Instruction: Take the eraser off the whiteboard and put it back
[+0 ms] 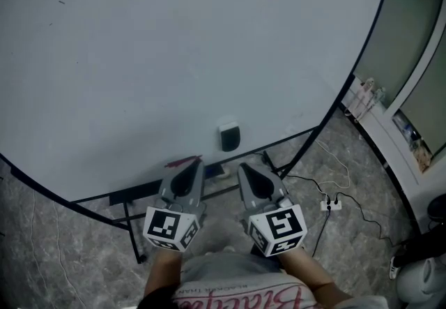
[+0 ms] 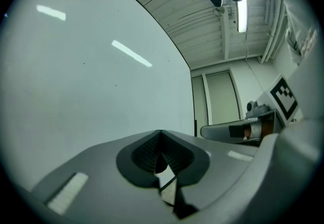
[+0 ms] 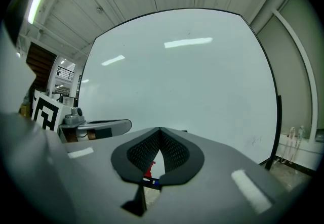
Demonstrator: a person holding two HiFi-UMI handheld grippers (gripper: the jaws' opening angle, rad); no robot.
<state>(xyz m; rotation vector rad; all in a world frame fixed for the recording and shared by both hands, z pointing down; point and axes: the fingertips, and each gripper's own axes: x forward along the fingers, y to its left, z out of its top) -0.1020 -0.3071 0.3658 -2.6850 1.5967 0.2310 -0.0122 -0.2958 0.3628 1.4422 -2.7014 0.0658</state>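
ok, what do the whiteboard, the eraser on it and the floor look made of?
Whiteboard: a smooth, glossy coated panel, probably enamel or melamine; it mirrors the ceiling lights in both gripper views.
Eraser: dark body with a paler top, likely plastic; it is too small to confirm.
Floor: grey with pale veins, which looks like polished stone or marble-look tile.

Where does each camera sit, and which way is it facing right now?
Head view: on the person's head, facing steeply down at the whiteboard, the eraser low on it and the floor; both forearms, the left gripper and the right gripper show.
Left gripper view: on the left gripper, along its shut jaws toward the whiteboard; right gripper at right.
Right gripper view: on the right gripper, along its shut jaws toward the whiteboard; left gripper at left.
Shared: all see the whiteboard.
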